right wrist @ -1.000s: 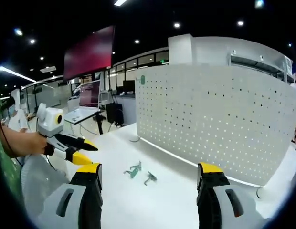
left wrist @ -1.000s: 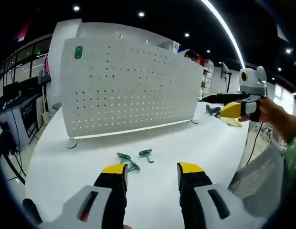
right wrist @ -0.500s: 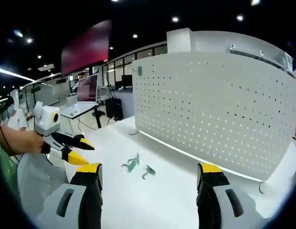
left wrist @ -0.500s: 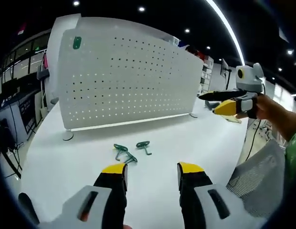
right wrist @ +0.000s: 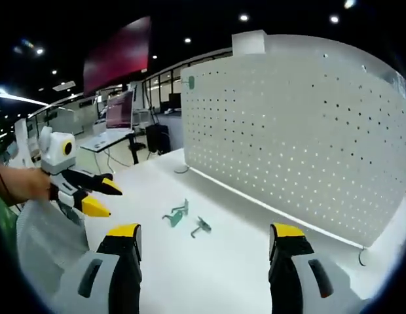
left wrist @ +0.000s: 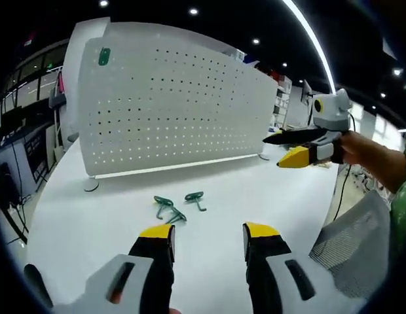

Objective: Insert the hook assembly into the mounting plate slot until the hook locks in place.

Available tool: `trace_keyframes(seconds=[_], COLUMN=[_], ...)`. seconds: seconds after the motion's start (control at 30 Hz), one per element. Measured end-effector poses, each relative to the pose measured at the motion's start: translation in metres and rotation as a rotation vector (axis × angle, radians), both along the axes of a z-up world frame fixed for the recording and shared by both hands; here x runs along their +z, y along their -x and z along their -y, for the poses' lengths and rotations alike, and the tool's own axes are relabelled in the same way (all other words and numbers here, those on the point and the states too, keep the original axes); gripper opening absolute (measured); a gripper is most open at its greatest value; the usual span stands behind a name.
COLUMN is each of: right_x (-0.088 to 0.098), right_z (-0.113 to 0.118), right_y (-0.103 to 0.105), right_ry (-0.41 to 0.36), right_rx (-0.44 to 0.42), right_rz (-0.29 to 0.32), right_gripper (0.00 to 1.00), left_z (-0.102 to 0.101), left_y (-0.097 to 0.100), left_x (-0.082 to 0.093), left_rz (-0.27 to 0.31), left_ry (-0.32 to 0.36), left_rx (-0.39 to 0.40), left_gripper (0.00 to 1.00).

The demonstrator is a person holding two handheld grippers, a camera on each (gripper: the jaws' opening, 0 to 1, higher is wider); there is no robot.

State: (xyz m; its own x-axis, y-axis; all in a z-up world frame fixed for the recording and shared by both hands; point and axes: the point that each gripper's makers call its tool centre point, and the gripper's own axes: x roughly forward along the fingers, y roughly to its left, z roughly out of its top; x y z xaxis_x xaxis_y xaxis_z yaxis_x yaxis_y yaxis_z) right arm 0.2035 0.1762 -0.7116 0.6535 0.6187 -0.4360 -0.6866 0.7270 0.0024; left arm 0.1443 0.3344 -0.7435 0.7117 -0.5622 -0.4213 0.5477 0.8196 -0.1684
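Note:
A white perforated mounting plate (left wrist: 170,104) stands upright across the white table (left wrist: 92,235). Two or three green hook pieces (left wrist: 167,208) lie tangled in front of it, with another green hook (left wrist: 194,197) just to their right. My left gripper (left wrist: 208,232) hovers open over the table, short of the hooks, and holds nothing. My right gripper (left wrist: 274,152) comes in from the right in a hand, jaws apart. In the right gripper view the plate (right wrist: 301,131) rises close ahead. The hooks (right wrist: 177,214) lie beyond my open right gripper (right wrist: 205,232), and the left gripper (right wrist: 106,199) is at the left.
A small green tag (left wrist: 105,56) sits at the plate's top left corner. The plate rests on round feet (left wrist: 92,186). A grey mesh chair back (left wrist: 350,242) stands at the table's near right edge. Desks and monitors (right wrist: 121,111) lie beyond the table.
The right gripper has moved in toward the plate and the table's middle, so the plate looks larger in its view. The hooks lie where they were. Both grippers stay open.

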Motion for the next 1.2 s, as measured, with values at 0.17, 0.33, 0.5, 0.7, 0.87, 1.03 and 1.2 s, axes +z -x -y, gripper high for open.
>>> trace_keyframes(seconds=[0.17,0.33,0.5,0.7,0.87,1.03,1.2], right_x=[-0.015,-0.031,-0.042,-0.055,-0.067,-0.079,-0.09], right_z=[-0.002,-0.003,-0.008,-0.019,-0.026,-0.03,-0.035], right_y=[-0.007,-0.015,-0.025,-0.033,-0.039,-0.044,-0.051], right_ry=[0.022,0.037,0.043,0.034,0.038,0.045,0.06], right_rx=[0.012,0.02,0.033,0.055,0.077,0.092,0.12], right_rz=[-0.035,-0.066,-0.084,-0.108,-0.124,-0.143,-0.144], right_gripper=[0.8,0.78,0.74,0.69,0.64,0.57,0.48], left_z=[0.0,0.0,0.0,-0.001,-0.001,0.0,0.0], left_y=[-0.001,-0.001,-0.002,-0.002,-0.002,-0.002,-0.002], left_x=[-0.001,-0.002,-0.004,-0.006,-0.008,-0.01,-0.012], left_rz=[-0.004,-0.007,-0.013,-0.022,-0.028,-0.037,-0.045], left_ry=[0.0,-0.001,-0.003,-0.007,-0.01,-0.012,-0.015], left_rx=[-0.003,-0.004,-0.005,-0.004,-0.003,-0.004,-0.004], left_gripper=[0.43,0.43,0.43,0.42,0.42,0.42,0.42])
